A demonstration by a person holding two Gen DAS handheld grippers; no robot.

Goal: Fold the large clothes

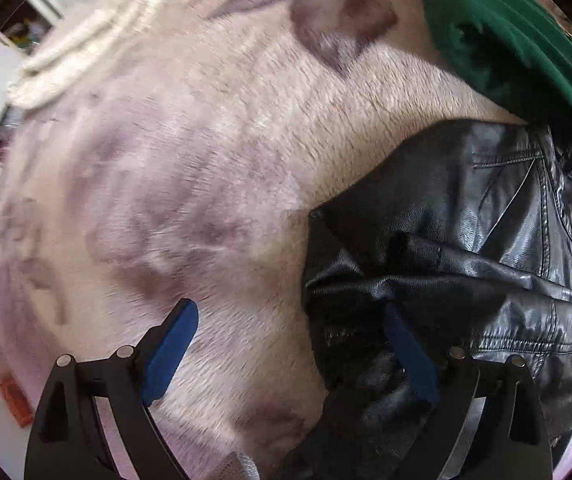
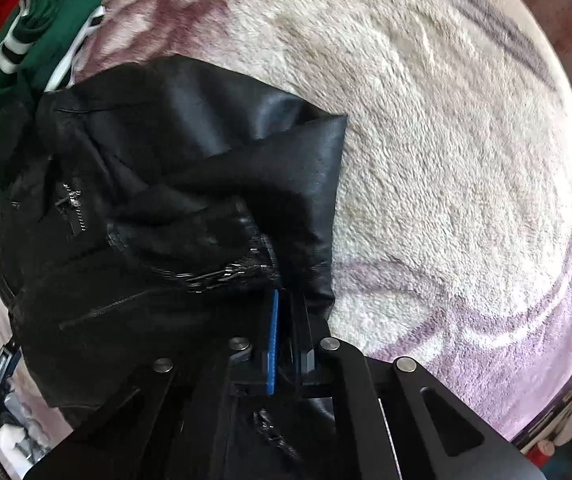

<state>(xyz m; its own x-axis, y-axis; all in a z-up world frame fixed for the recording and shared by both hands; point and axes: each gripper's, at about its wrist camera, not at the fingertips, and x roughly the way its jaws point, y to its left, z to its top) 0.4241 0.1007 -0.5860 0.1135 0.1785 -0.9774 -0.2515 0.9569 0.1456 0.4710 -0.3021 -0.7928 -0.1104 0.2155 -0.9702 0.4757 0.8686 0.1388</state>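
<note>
A black leather jacket (image 1: 466, 216) lies crumpled on a fluffy pink and cream blanket (image 1: 190, 168). My left gripper (image 1: 290, 320) is open, its blue pads wide apart; the left pad is over the blanket, the right pad (image 1: 406, 352) lies against the jacket's edge. In the right wrist view the jacket (image 2: 158, 208) fills the left half. My right gripper (image 2: 286, 300) is shut on a fold of the jacket near its zipper, with leather between the blue pads.
A green garment (image 1: 498, 40) with white stripes lies beyond the jacket, also in the right wrist view (image 2: 26, 60). A cream knitted item (image 1: 86, 52) lies far left on the blanket. Open blanket (image 2: 446, 180) stretches to the right.
</note>
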